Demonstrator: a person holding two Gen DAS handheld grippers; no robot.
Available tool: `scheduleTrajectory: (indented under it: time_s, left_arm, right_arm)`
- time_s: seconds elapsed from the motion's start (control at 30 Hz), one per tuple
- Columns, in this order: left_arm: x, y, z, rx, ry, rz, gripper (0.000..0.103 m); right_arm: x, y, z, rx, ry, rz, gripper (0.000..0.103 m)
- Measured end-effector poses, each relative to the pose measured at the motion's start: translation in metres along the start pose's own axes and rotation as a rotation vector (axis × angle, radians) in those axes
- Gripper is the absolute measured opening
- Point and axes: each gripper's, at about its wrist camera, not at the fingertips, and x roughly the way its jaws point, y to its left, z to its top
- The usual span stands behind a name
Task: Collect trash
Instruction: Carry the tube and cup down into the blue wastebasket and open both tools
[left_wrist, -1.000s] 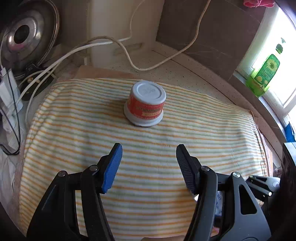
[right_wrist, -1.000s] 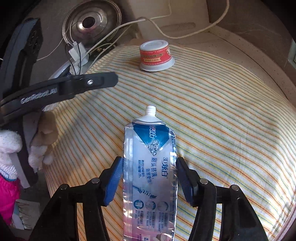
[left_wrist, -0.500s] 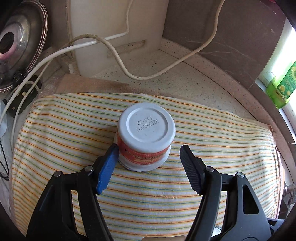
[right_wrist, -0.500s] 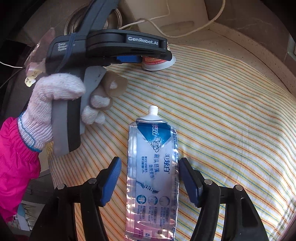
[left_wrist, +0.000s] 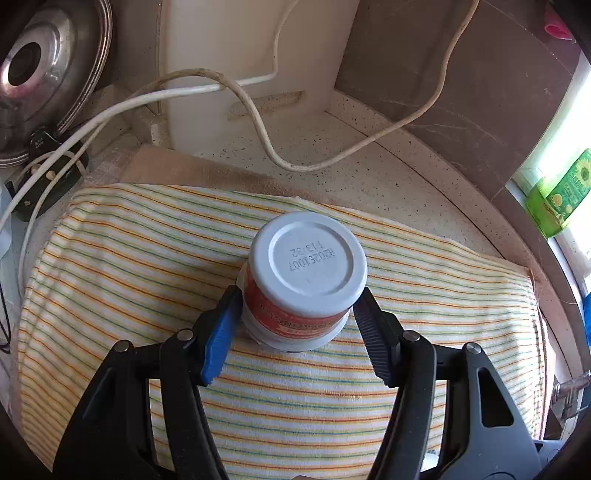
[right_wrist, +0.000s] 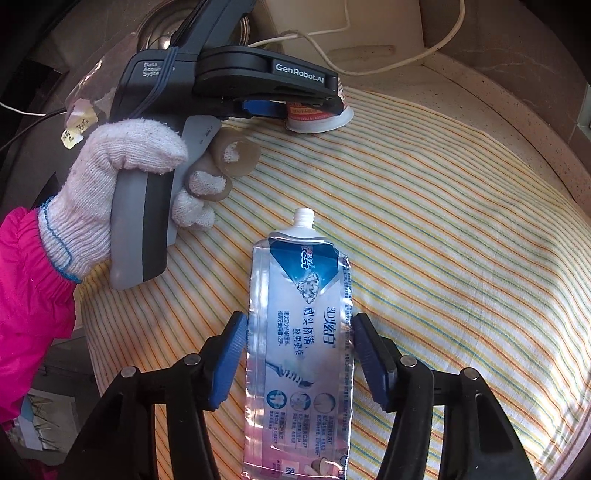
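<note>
Your left camera looked down close over the cup (left_wrist: 306, 280); your right sat farther back, sharing that cup (right_wrist: 317, 116) and cloth (right_wrist: 443, 221).

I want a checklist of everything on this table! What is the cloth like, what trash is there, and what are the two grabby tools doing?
Surface: striped cloth spread over a speckled counter.
Job's things: upside-down cup with red label; flattened toothpaste tube, uncapped, lying flat.
Clutter: nothing seen on the cloth.
Grippers: left tool open, jaws either side of the cup, contact unclear; right tool open, jaws either side of the tube.
Cables: white cord looping over the counter; more cords at left.
Surroundings: metal lid leaning at back left; green bottle on the windowsill.
</note>
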Motion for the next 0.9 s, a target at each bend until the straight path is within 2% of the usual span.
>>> scheduleTrajectory:
  time_s: [0.3, 0.53, 0.9]
  left_arm:
    - [-0.052, 0.020, -0.023, -0.022, -0.053, 0.008, 0.060]
    - [-0.090, 0.030, -0.056, -0.025, -0.065, 0.021, 0.060]
    - [-0.154, 0.035, -0.111, -0.010, -0.099, 0.010, 0.060]
  right_arm:
    - [-0.017, -0.022, -0.004, 0.100, -0.054, 0.032, 0.060]
    - [-0.033, -0.024, -0.010, 0.110, -0.098, 0.020, 0.060]
    - [-0.056, -0.004, -0.019, 0.122, -0.139, 0.008, 0.060]
